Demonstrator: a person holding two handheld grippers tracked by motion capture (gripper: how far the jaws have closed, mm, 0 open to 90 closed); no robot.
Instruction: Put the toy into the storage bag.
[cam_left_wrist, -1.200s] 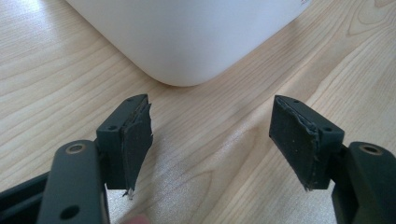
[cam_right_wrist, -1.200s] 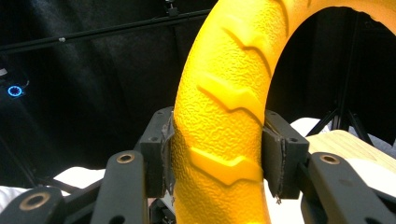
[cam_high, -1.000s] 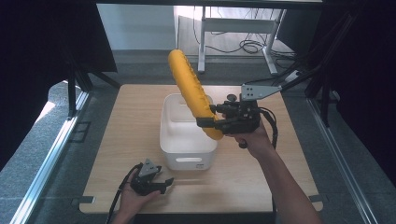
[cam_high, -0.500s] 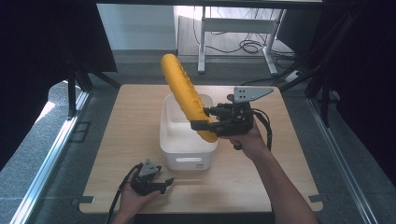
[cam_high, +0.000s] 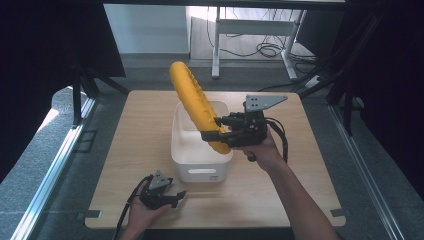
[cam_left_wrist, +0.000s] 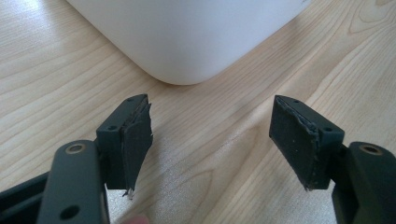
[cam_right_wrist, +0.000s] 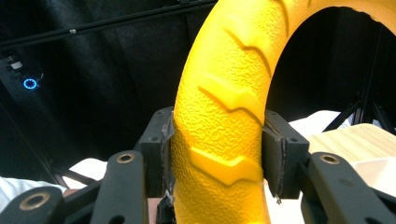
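Right hand-held gripper (cam_high: 216, 131) raised, jaws clamped; left hand-held gripper (cam_high: 172, 197) low, jaws apart.

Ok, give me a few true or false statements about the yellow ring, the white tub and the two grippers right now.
1. The right gripper is shut on the yellow ring. True.
2. The ring lies flat inside the white tub. False: it is held up above the tub.
3. The left gripper is open, holding nothing. True.
4. The left gripper is inside the tub. False: it rests on the wooden table, near the tub's corner.
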